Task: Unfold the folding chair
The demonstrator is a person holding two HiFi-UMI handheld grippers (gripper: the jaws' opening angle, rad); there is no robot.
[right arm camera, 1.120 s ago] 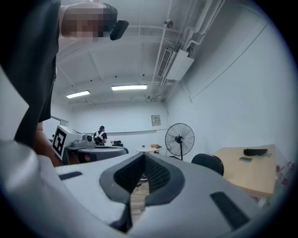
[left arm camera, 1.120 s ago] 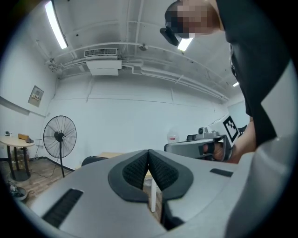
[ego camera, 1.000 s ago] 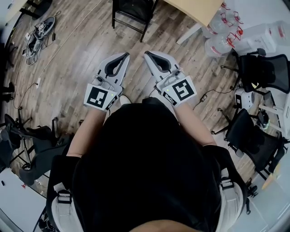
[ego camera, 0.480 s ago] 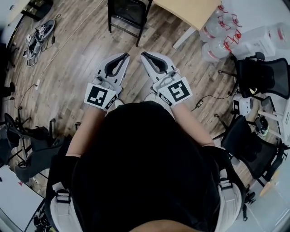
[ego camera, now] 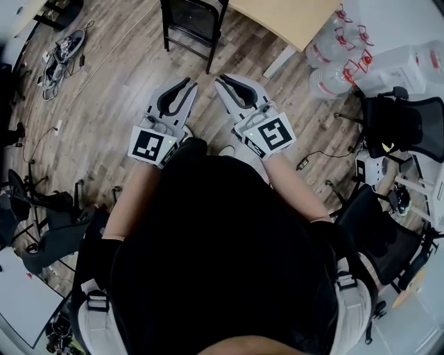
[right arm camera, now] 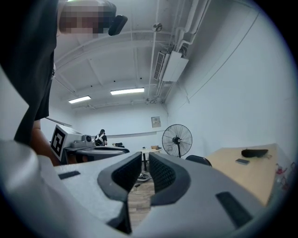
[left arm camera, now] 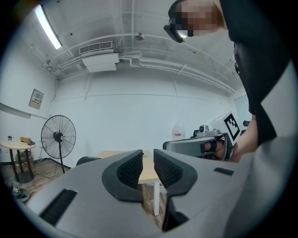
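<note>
**Visitor:** What could go wrong from here, do you reckon?

**Onlooker:** Mostly the grab itself. The left gripper (ego camera: 186, 86) and right gripper (ego camera: 225, 82) are each only a crack apart. Their jaws have just been opening, and there's nothing but air between either pair. At that width I'd guess they'd bump the frame instead of slipping round it. Then the folding chair (ego camera: 191, 28) could skid on the wooden floor (ego camera: 111, 104) or tip over.

**Visitor:** Anything close enough to hit?

**Onlooker:** The table (ego camera: 291, 15) stands just beside the chair on the right, and its table leg (ego camera: 286, 52) slants near. Swing the seat out carelessly and it may knock that. The cables (ego camera: 61, 55) on the far left are well apart, a worry only if someone steps wide.

**Visitor:** And where's the chair against the jaws?

**Onlooker:** At the far side, straight ahead. The grippers are held level, side by side, with their tips leaning toward each other. The chair sits beyond both, well apart from them and touching neither. I can't tell from here how far folded it is.
</note>
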